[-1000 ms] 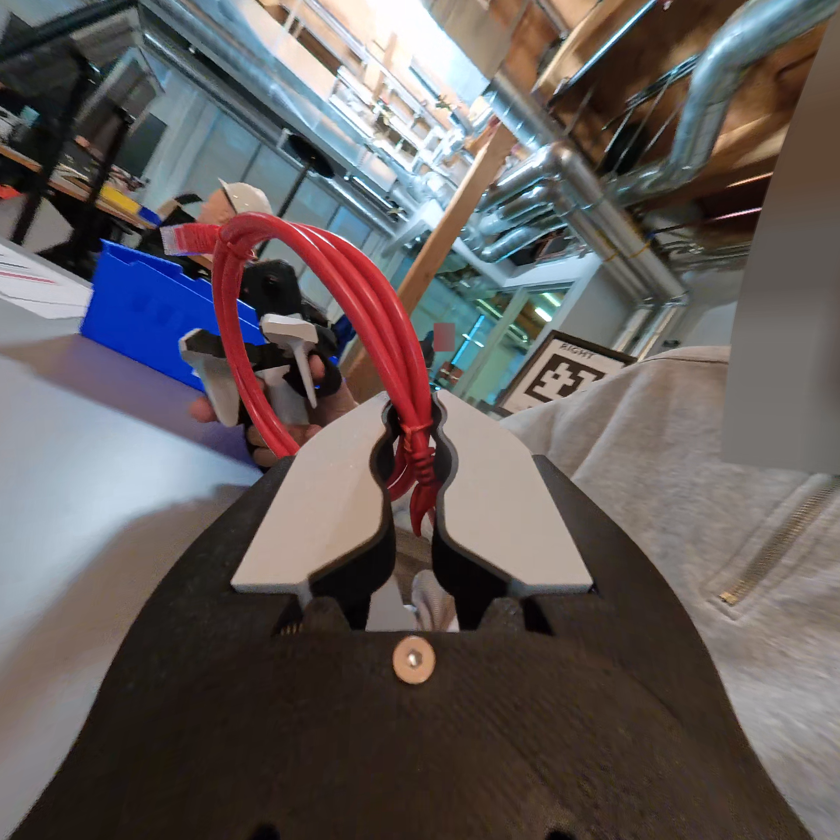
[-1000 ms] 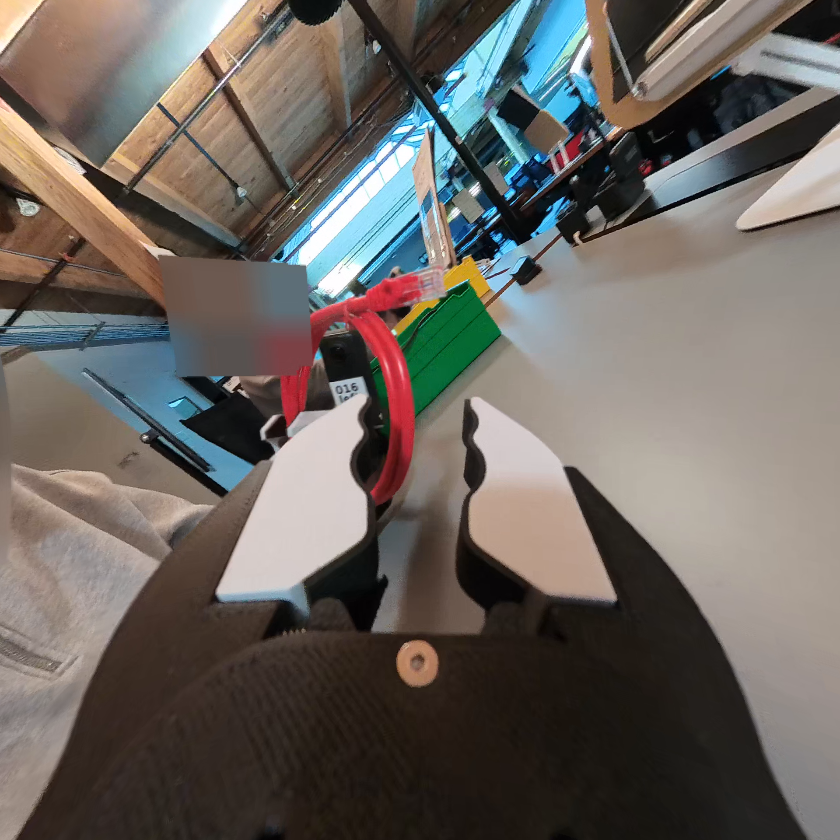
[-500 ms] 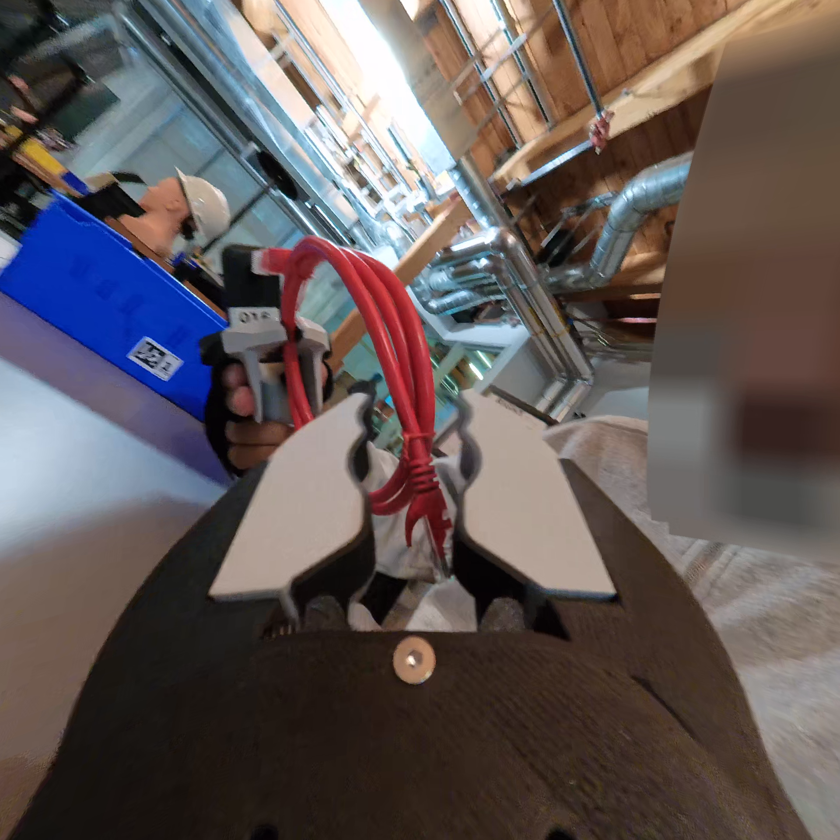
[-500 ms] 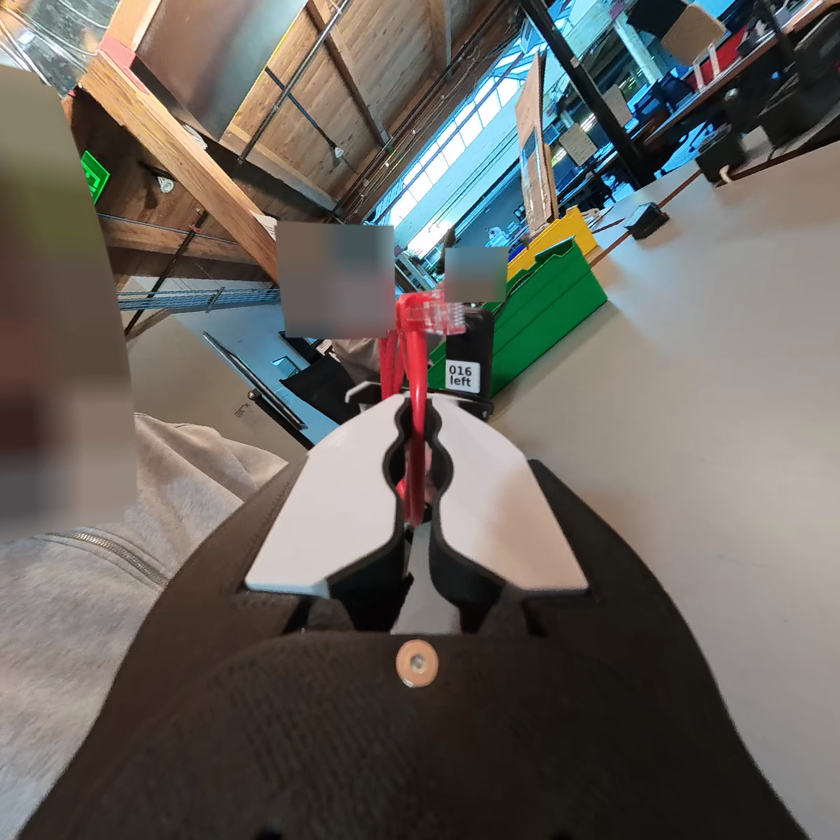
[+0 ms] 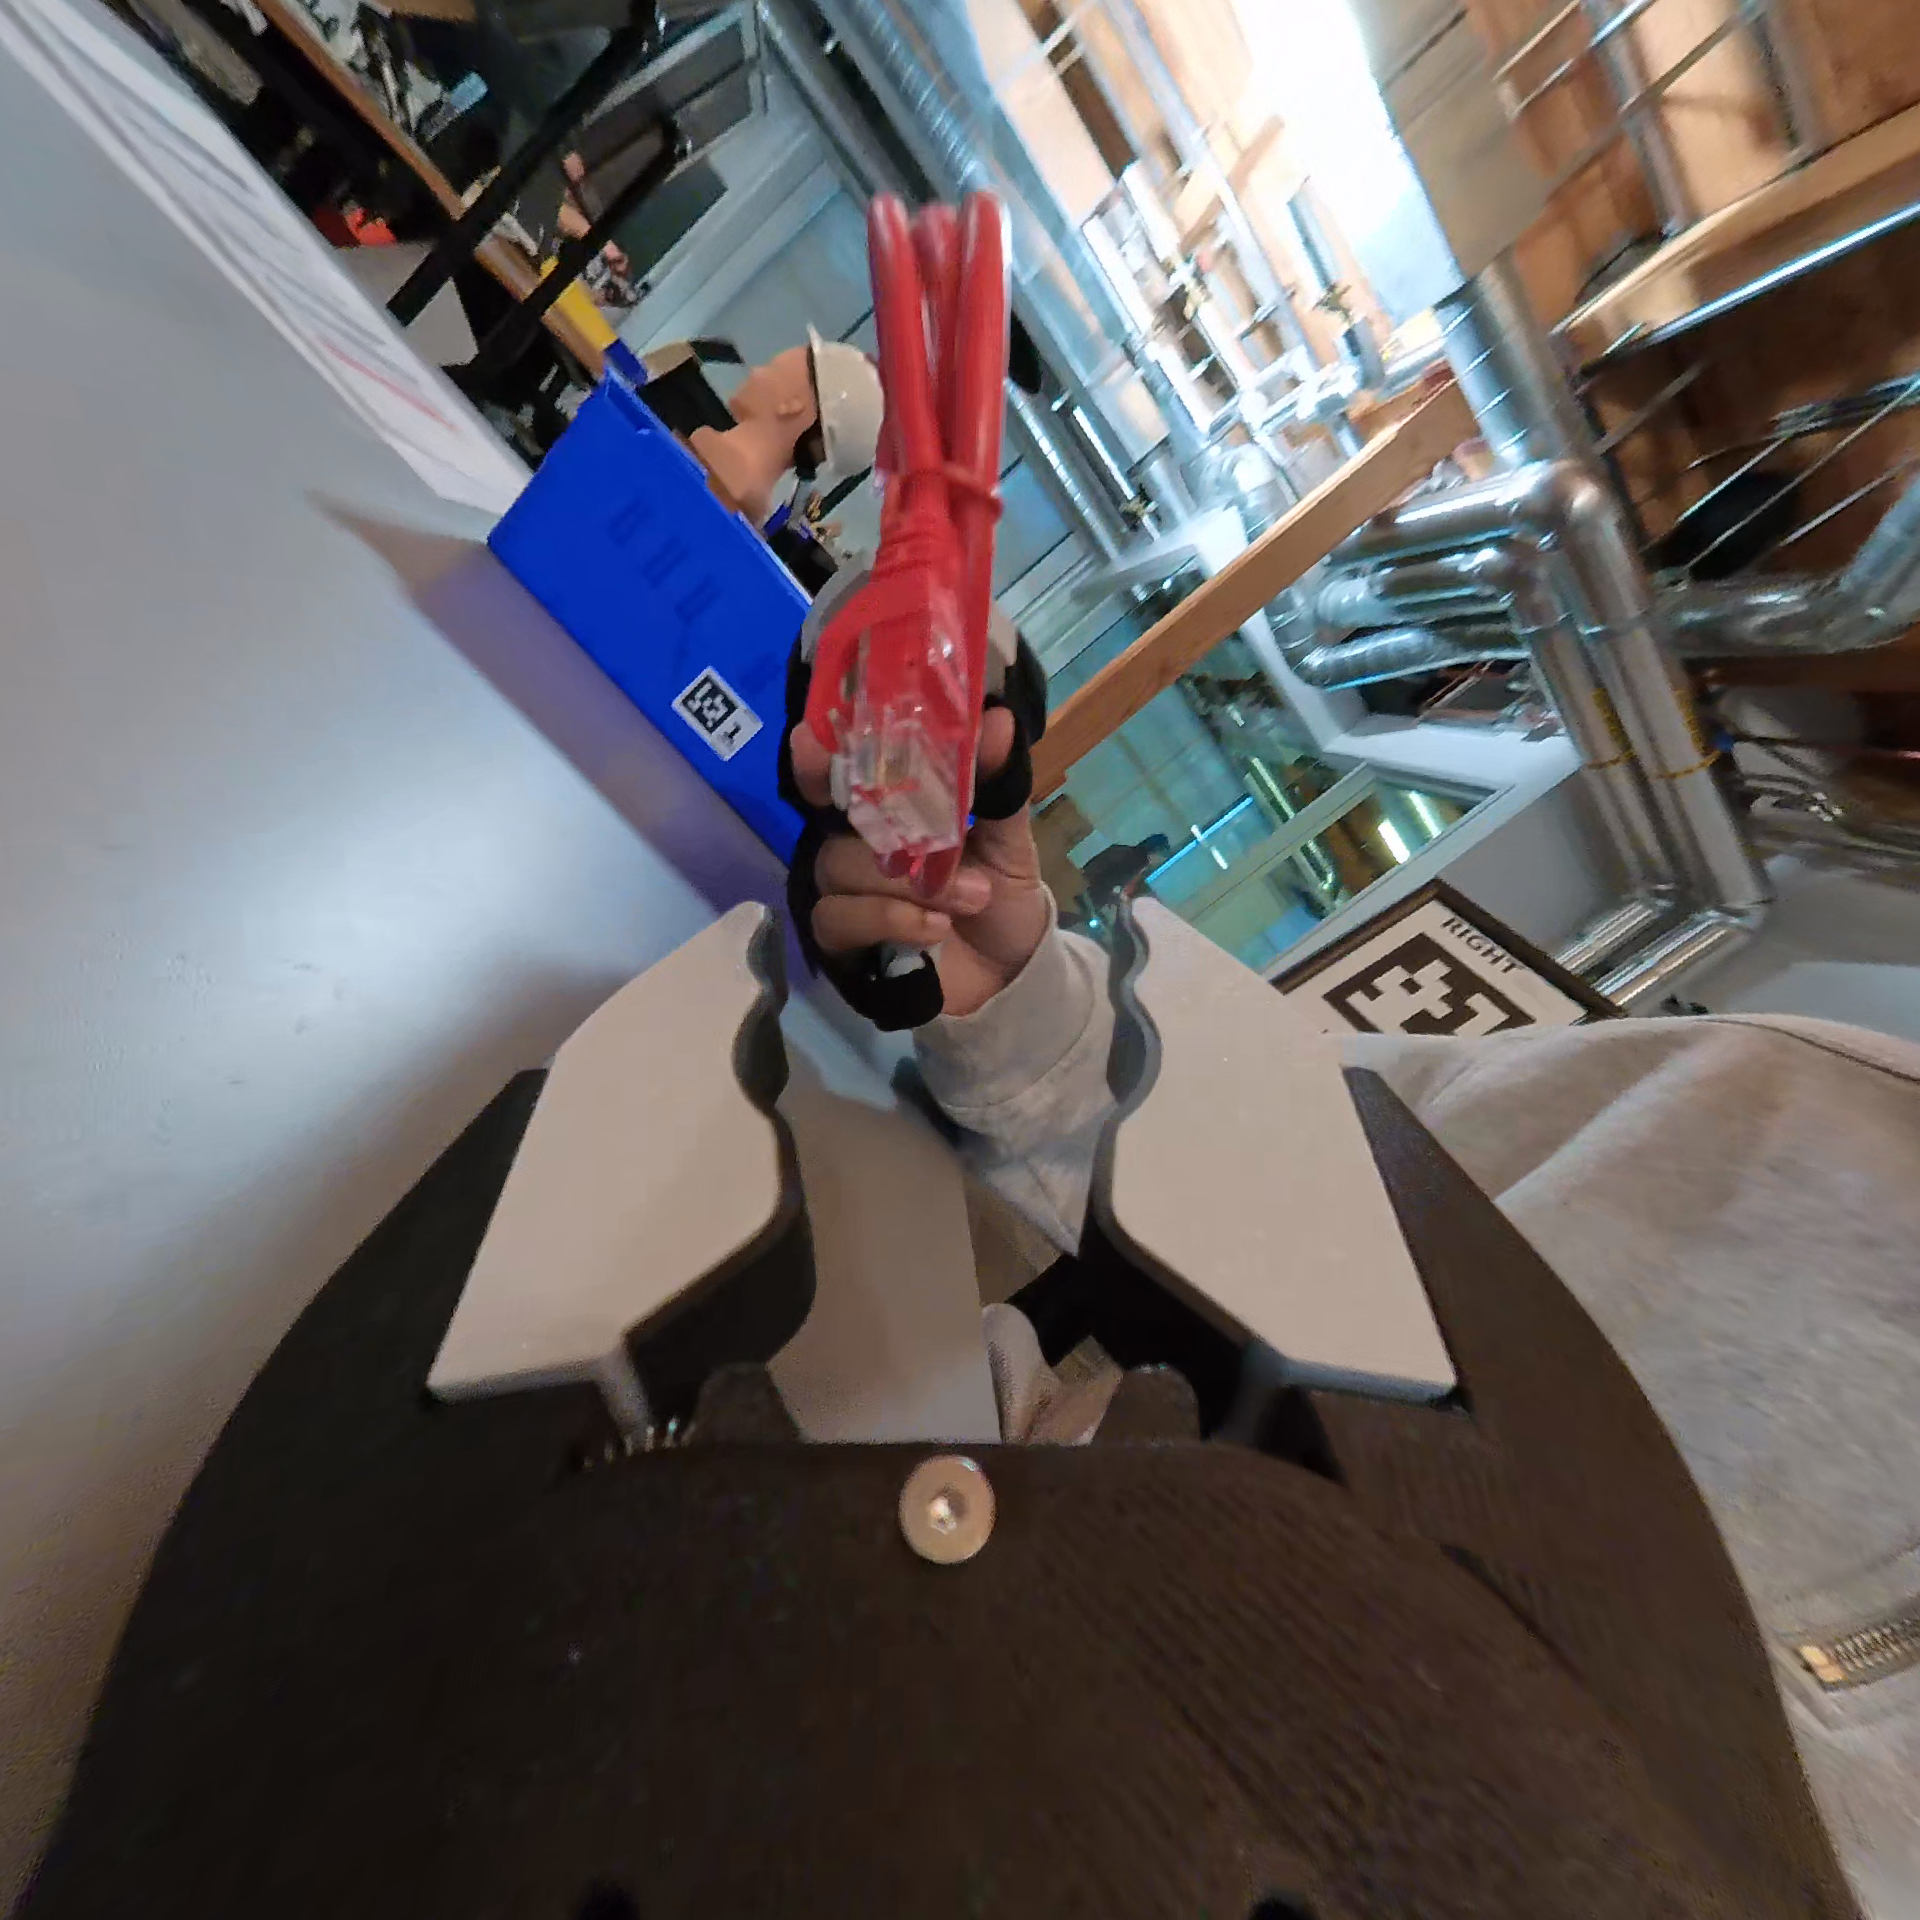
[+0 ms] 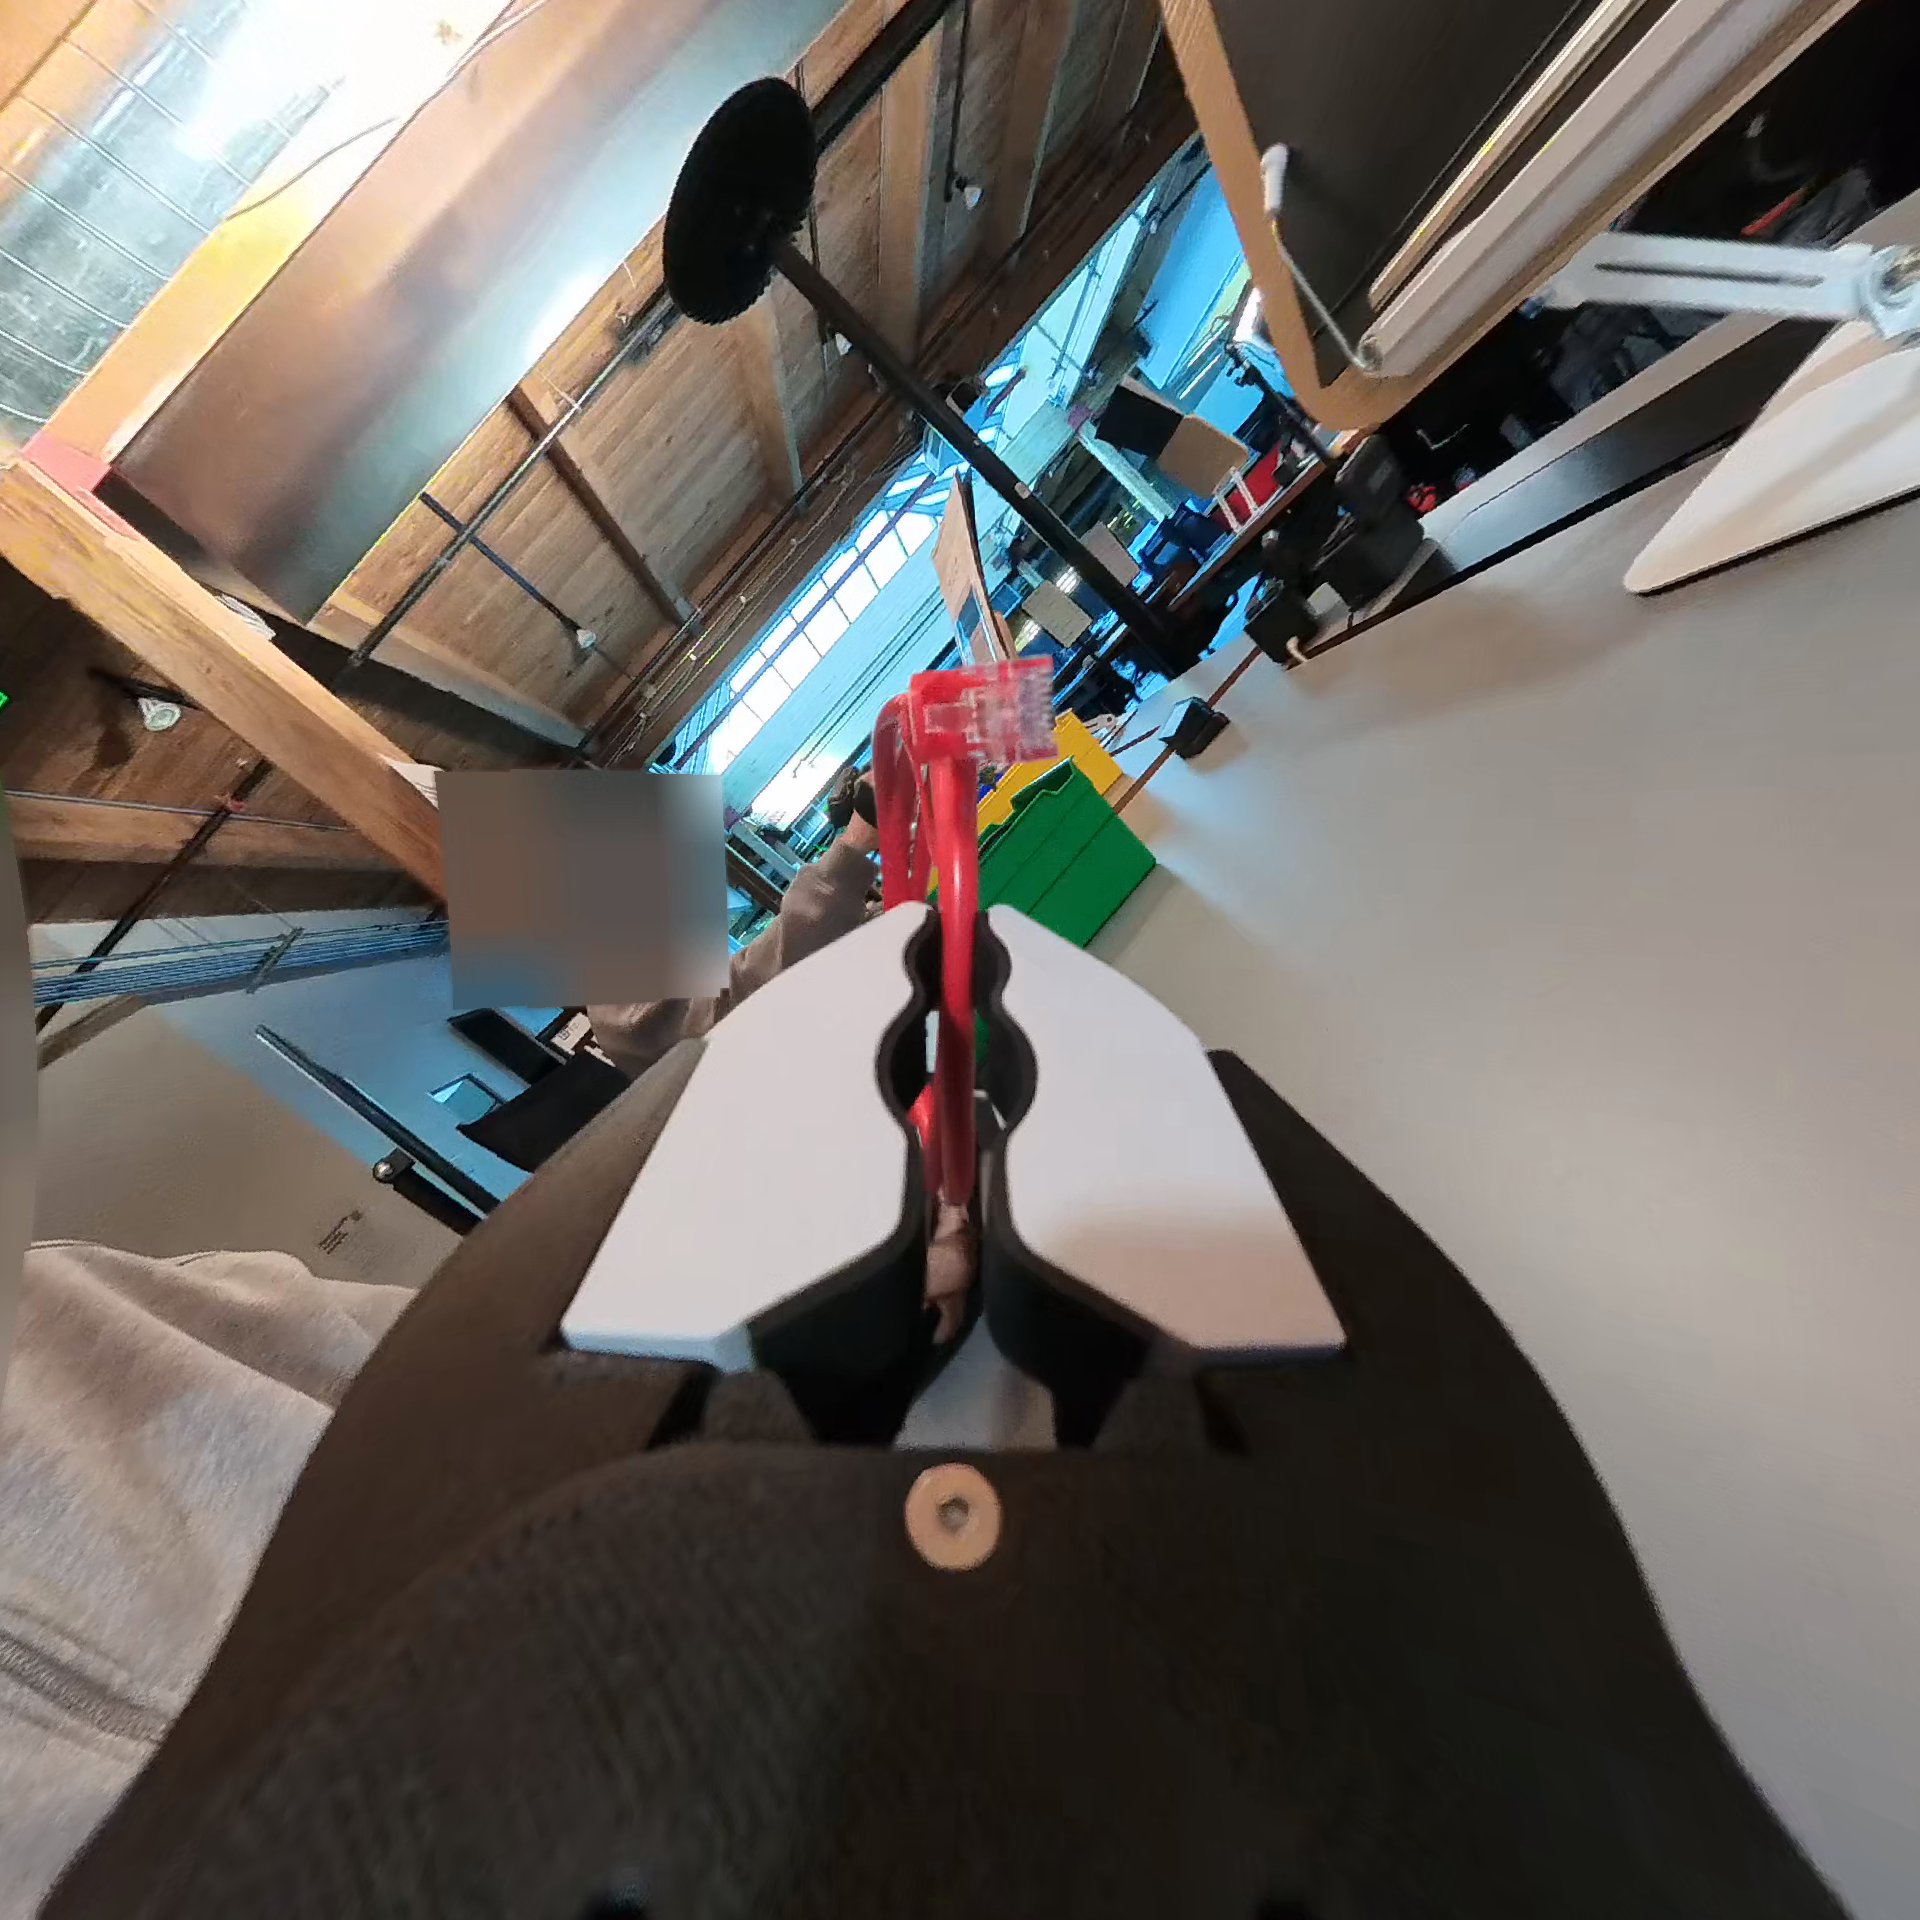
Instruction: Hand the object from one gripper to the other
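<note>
A coiled red network cable with clear plugs is clamped between the grey fingers of my right gripper, held up above the table. In the left wrist view the same red cable stands upright in the far gripper, held by a hand, ahead of and above my left gripper. My left gripper is open and empty, its two fingers well apart and clear of the cable.
A blue bin stands on the pale table behind the cable. A green bin and a yellow bin stand on the table ahead of the right gripper. A grey sleeve lies to the right. One gripper's finger ends stand about 10 centimetres off the other's.
My right gripper shut on the cable. My left gripper opened, let the cable go and drew back. The cable now sits only in the right gripper.
</note>
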A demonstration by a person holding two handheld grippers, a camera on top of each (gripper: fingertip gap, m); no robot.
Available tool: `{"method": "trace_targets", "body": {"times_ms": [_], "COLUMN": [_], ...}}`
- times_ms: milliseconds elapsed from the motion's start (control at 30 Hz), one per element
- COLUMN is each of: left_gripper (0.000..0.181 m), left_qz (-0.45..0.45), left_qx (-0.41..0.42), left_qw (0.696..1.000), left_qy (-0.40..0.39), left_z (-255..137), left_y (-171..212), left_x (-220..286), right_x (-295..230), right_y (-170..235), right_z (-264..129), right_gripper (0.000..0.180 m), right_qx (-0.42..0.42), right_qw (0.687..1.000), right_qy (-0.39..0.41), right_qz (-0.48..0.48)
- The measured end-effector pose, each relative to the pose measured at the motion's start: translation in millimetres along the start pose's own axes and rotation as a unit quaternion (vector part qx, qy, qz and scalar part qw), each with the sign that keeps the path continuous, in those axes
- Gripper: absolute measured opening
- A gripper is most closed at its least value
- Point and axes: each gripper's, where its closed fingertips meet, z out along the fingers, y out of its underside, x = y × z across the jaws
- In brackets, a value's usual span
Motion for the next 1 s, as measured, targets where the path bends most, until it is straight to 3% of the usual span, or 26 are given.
{"method": "trace_targets", "body": {"times_ms": [200, 300, 500, 667, 800, 900, 1000], "left_gripper": [0.031, 0.008, 0.006, 0.006, 0.006, 0.006, 0.006], "left_qz": [-0.009, 0.002, 0.039, 0.048, 0.045, 0.028, 0.026], "left_qx": [0.024, 0.056, 0.064, 0.081, 0.073, 0.013, -0.025], "left_qw": [1.0, 0.998, 0.997, 0.995, 0.996, 0.998, 0.998], "left_qy": [-0.011, -0.019, -0.021, -0.016, 0.008, 0.049, 0.052], "left_z": [-1.7, -10.1, -16.4, -22.3, -26.1, -23.8, -20.6], "left_y": [-6.0, -17.5, -27.0, -35.1, -36.8, -24.2, -13.7], "left_x": [-3.6, -4.9, 2.0, 5.6, 10.4, 16.5, 15.3], "right_x": [-3.1, -4.2, -10.7, -5.4, 6.8, 8.6, 3.6], "right_y": [12.4, 18.0, 23.6, 13.9, -8.4, -23.2, -28.5], "right_z": [9.3, 12.2, 14.2, 10.2, -3.1, -14.1, -21.7], "right_gripper": [0.006, 0.006, 0.007, 0.056, 0.072, 0.071, 0.054], "right_qx": [0.011, 0.008, -0.001, 0.028, 0.072, 0.078, 0.042], "right_qw": [1.0, 1.0, 1.0, 0.999, 0.997, 0.996, 0.999], "right_qy": [0.011, 0.007, -0.017, -0.021, 0.014, 0.023, 0.001], "right_qz": [-0.009, -0.001, 0.001, 0.02, 0.0, -0.027, -0.029]}}
